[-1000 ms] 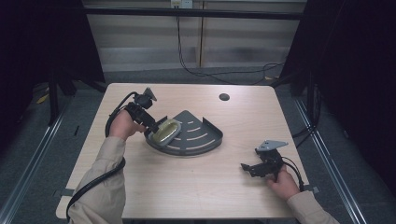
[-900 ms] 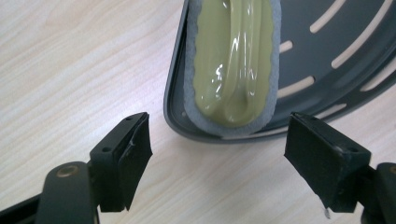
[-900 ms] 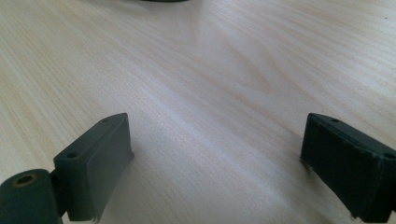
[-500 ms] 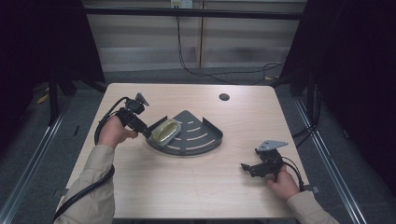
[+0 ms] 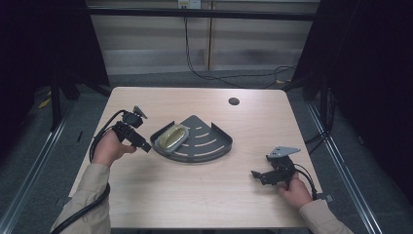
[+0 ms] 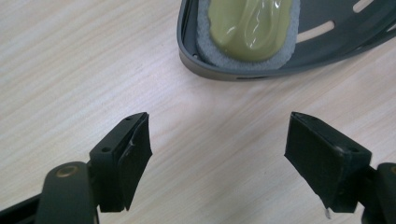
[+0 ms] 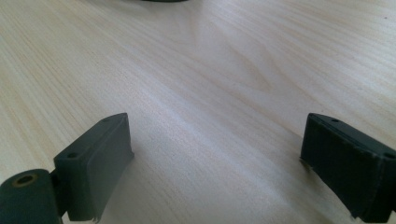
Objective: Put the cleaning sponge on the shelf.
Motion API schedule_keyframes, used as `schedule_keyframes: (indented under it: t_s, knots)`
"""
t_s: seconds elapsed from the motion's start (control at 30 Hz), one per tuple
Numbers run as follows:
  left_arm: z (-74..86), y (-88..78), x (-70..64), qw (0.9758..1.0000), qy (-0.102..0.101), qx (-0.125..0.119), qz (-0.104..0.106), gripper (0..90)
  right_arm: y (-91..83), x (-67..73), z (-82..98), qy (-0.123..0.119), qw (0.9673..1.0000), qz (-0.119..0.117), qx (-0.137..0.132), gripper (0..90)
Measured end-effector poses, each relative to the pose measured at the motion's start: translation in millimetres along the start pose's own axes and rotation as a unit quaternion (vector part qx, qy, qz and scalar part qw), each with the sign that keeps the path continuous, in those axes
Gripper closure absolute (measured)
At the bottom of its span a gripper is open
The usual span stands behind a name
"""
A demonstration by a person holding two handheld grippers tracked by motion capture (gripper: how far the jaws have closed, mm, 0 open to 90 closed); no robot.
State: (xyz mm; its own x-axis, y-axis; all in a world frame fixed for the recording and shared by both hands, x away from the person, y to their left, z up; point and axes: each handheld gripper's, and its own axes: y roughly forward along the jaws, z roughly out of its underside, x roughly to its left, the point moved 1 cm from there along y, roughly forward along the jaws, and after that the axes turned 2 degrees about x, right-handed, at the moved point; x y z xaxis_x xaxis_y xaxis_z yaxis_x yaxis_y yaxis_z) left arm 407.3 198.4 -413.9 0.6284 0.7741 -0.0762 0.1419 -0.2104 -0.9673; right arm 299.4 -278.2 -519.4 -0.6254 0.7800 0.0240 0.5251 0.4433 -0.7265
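Note:
A dark grey fan-shaped rack lies at the middle of the wooden table. A yellow-green sponge with a grey pad rests in its left corner. In the left gripper view the sponge sits in the rack just beyond the jaws. My left gripper hovers just left of the rack, open and empty, its fingertips wide apart. My right gripper rests near the table's front right, open over bare wood.
A small round dark hole or disc lies near the table's far edge. Cables run along the floor behind the table. Dark curtains stand at both sides.
My left gripper has drawn back to the left, away from the sponge in the rack, and now stands apart from it. The right gripper has not moved.

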Motion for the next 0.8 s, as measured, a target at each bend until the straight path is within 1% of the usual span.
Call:
schedule_keyframes:
  t_s: [0.07, 0.1, 0.23, 0.27, 0.33, 0.4, 0.43, 0.6, 0.63, 0.67, 0.8]
  knots:
    - [4.0, 2.3, -0.1, 1.0, -0.001, -0.003, -0.001, 22.2, 0.0, 0.0, 0.0, 0.0, 1.0, 0.0, 0.0, 8.0]
    - [5.9, 3.5, 0.3, 1.0, 0.001, -0.002, -0.001, 22.1, 0.0, 0.0, 0.0, 0.0, 1.0, 0.0, 0.0, 8.1]
    - [13.3, 8.8, 0.0, 1.0, -0.003, -0.004, 0.002, 22.0, 0.0, 0.0, 0.0, 0.0, 1.0, 0.0, 0.0, 8.1]
    - [14.9, 10.0, 0.3, 1.0, -0.001, -0.004, 0.003, 22.0, 0.0, 0.0, 0.0, 0.0, 1.0, 0.0, 0.0, 8.1]
    - [18.3, 12.6, -0.1, 0.9999, -0.005, -0.007, 0.005, 22.0, 0.0, 0.0, 0.0, 0.0, 1.0, 0.0, 0.0, 8.1]
    - [21.4, 15.2, 0.3, 1.0, -0.002, -0.006, 0.007, 22.0, 0.0, 0.0, 0.0, 0.0, 1.0, 0.0, 0.0, 8.1]
    - [23.3, 17.0, 0.2, 0.9999, -0.005, -0.005, 0.009, 22.0, 0.0, 0.0, 0.0, 0.0, 1.0, 0.0, 0.0, 8.1]
    - [30.3, 22.4, 0.4, 0.9999, -0.004, -0.006, 0.011, 22.0, 0.0, 0.0, 0.0, 0.0, 1.0, 0.0, 0.0, 8.1]
    - [31.9, 23.3, 0.2, 0.9999, -0.008, -0.009, 0.011, 22.0, 0.0, 0.0, 0.0, 0.0, 1.0, 0.0, 0.0, 8.1]
    - [33.6, 24.4, 0.2, 0.9998, -0.009, -0.012, 0.013, 22.0, 0.0, 0.0, 0.0, 0.0, 1.0, 0.0, 0.0, 8.1]
    - [42.2, 29.9, 0.9, 0.9997, -0.013, -0.014, 0.017, 22.0, 0.0, 0.0, 0.0, 0.0, 1.0, 0.0, 0.0, 8.1]
